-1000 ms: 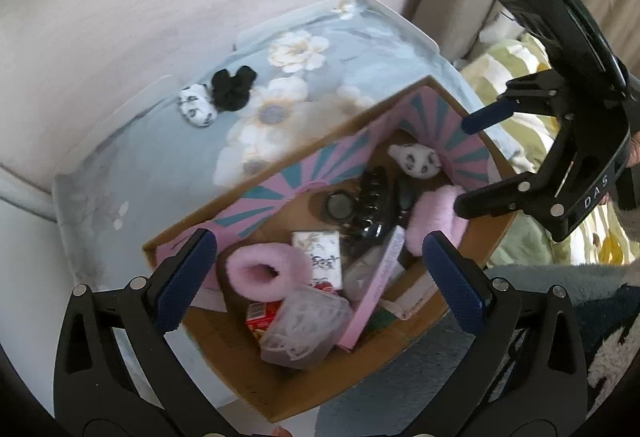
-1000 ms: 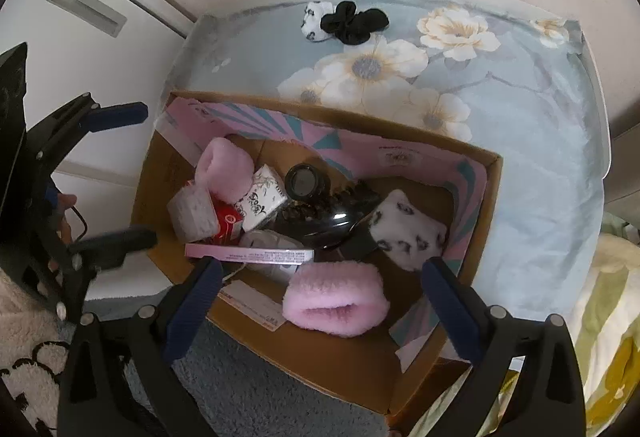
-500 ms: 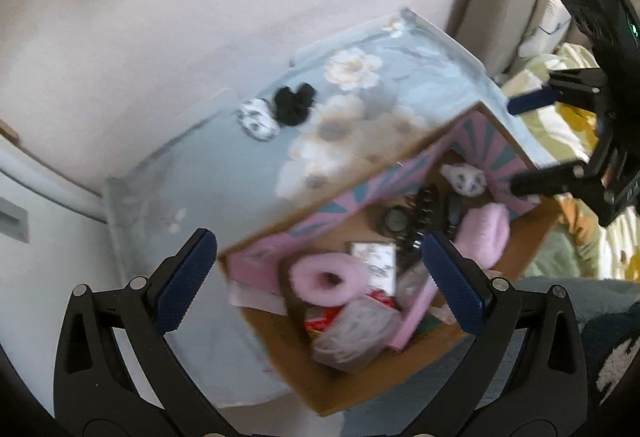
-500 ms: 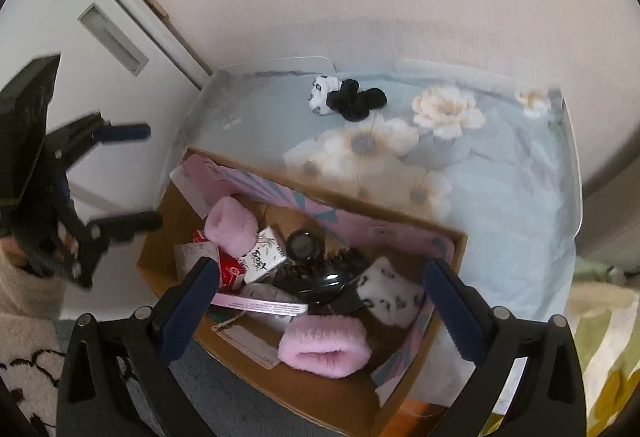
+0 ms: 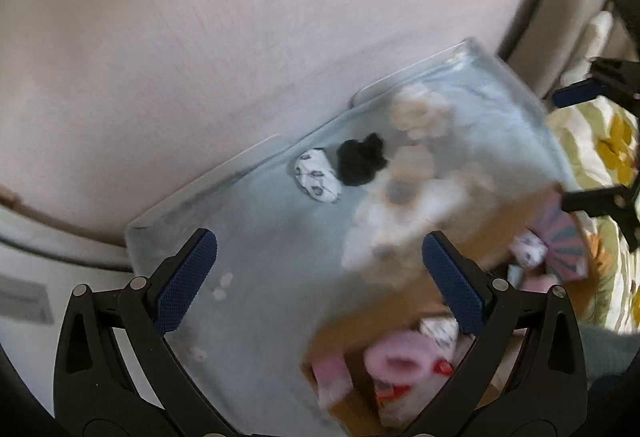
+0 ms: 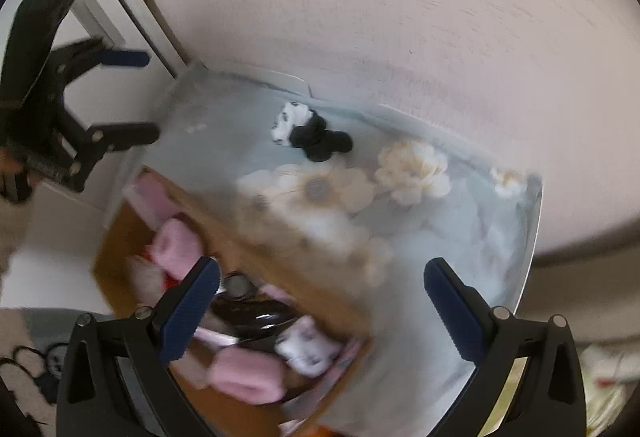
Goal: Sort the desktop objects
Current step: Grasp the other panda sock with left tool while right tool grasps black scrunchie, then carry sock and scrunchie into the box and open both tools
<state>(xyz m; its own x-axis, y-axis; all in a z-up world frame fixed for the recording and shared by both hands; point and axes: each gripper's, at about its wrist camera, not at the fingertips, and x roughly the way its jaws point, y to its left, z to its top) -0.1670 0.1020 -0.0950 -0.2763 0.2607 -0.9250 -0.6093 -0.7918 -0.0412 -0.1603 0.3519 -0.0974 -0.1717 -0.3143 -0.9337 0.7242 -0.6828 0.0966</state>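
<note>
A black scrunchie [image 5: 362,161] [image 6: 320,141] and a white black-spotted scrunchie [image 5: 317,177] [image 6: 289,119] lie side by side at the back of the flowered blue table [image 5: 256,245] [image 6: 460,221]. A cardboard box [image 5: 380,313] [image 6: 248,237] at the table's front holds pink fluffy scrunchies [image 5: 394,357] [image 6: 176,247], a spotted one [image 6: 306,351] and other small items. My left gripper [image 5: 320,277] is open and empty above the table. My right gripper [image 6: 320,301] is open and empty above the box's far wall. Both views are blurred.
A pale wall [image 5: 200,37] runs behind the table. A white cabinet [image 6: 120,17] stands at its left. A flowered bedspread [image 5: 600,141] and a grey headboard [image 5: 560,17] lie to the right. Grey carpet [image 6: 40,321] is below the box.
Both grippers have lifted and tilted away from the box toward the table's back, so the two scrunchies near the wall now sit nearer the views' middle. Both stayed open.
</note>
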